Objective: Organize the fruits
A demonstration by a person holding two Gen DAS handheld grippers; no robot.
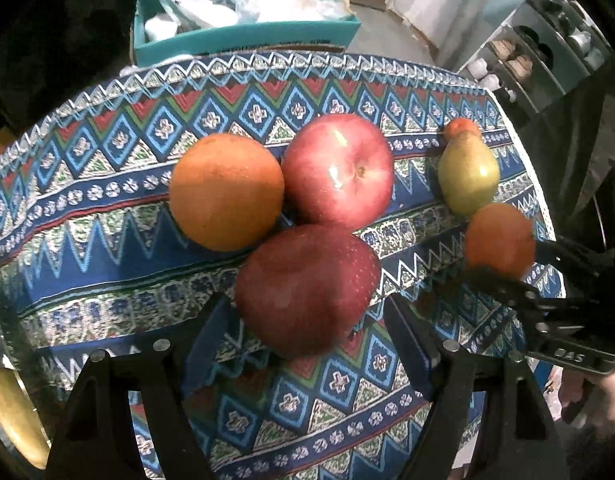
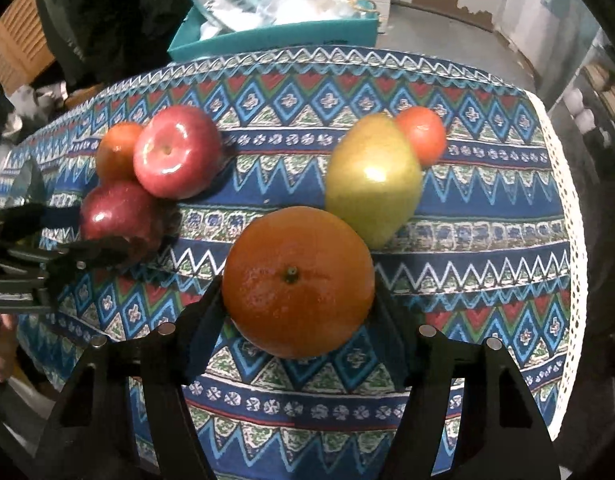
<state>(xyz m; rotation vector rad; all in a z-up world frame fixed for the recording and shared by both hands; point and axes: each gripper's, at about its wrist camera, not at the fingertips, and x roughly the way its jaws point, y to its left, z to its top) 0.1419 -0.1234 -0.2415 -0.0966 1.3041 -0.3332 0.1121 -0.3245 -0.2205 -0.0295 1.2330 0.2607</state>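
The orange (image 2: 297, 282) is clamped in the right gripper (image 2: 297, 308), stem end up, just before the pear (image 2: 373, 178), whose long axis is tilted. The dark apple (image 1: 305, 290) sits between the spread left gripper (image 1: 307, 320) pads, untouched.

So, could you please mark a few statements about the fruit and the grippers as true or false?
1. The right gripper has its fingers closed on an orange. True.
2. The pear lies in the teal box. False: it lies on the patterned cloth, against a small orange.
3. Two red apples are in view. True: a bright red apple and a dark red apple.
4. The left gripper grips the pear. False: it is open, with the dark red apple between its fingers.
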